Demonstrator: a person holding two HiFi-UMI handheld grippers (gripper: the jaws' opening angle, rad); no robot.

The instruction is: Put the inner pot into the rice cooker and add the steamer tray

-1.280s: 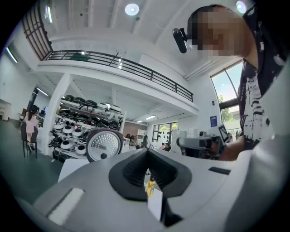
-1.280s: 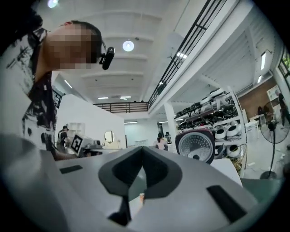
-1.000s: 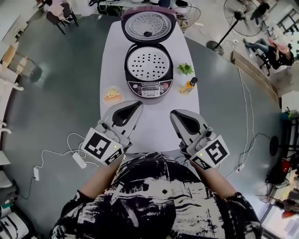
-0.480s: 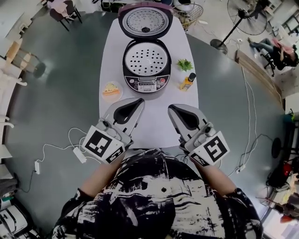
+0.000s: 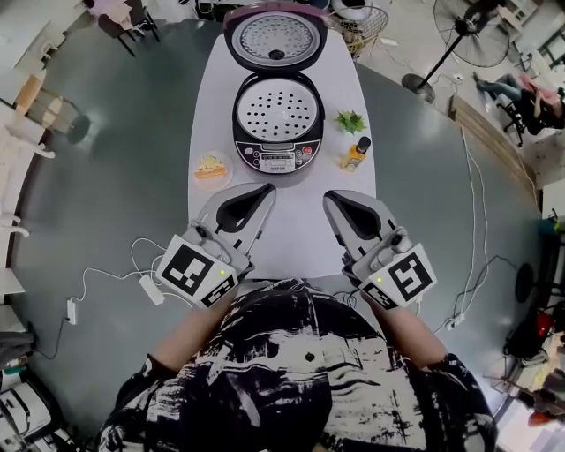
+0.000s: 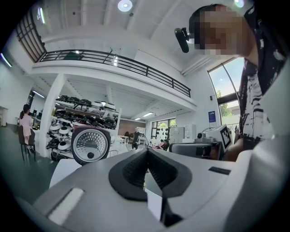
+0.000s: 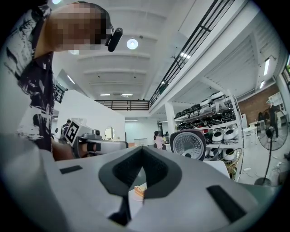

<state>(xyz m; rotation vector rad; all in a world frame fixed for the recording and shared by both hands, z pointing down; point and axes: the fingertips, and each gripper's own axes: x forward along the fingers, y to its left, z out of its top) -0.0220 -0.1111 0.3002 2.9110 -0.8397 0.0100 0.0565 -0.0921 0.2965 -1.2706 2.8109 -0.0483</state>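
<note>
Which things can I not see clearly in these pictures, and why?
- Inner pot: head view, steamer tray covers the rice cooker opening.
- Panel print, bottle label: head view, too small.
- Cooker body: left gripper view, behind the left gripper; only the lid shows.

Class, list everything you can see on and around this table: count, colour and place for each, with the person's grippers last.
table: one, white, centre
rice cooker: one, dark, far half of table, lid open
steamer tray: one, pale, perforated, seated in the cooker
plate of food: one, pale, left of the cooker
bottle: one, yellow with black cap, right of the cooker
small plant: one, green, beyond the bottle
standing fan: one, black, floor, far right
left gripper: one, grey, shut, empty, near end of table
right gripper: one, grey, shut, empty, beside it
</note>
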